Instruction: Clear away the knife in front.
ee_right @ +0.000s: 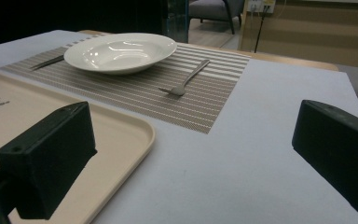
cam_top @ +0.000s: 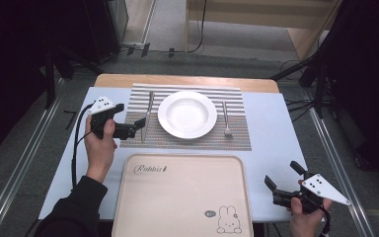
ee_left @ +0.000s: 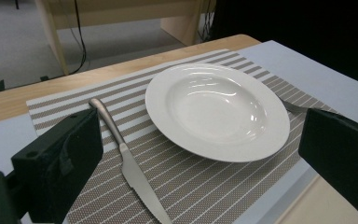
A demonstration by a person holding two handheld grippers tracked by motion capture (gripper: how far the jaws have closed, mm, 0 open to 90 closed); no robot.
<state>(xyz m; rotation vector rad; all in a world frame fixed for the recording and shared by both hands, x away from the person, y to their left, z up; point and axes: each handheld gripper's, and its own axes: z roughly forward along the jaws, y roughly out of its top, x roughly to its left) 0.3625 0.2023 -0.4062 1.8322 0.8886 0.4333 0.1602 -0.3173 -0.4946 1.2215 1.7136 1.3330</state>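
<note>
Left hand-held gripper point(cam_top: 139, 123), jaws wide apart, lines up on the knife point(ee_left: 129, 168) (left of frame); closing comes next, I'd guess.

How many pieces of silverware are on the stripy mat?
2. A knife lies on the striped mat left of the white plate, by the left gripper. A fork lies right of the plate. The plate might hide something small beneath it.

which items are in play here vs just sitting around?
In play:
left tool, open, next to the knife
knife, on the striped placemat

Sitting around:
plate
fork
tray
right tool, open, off to the side
</note>
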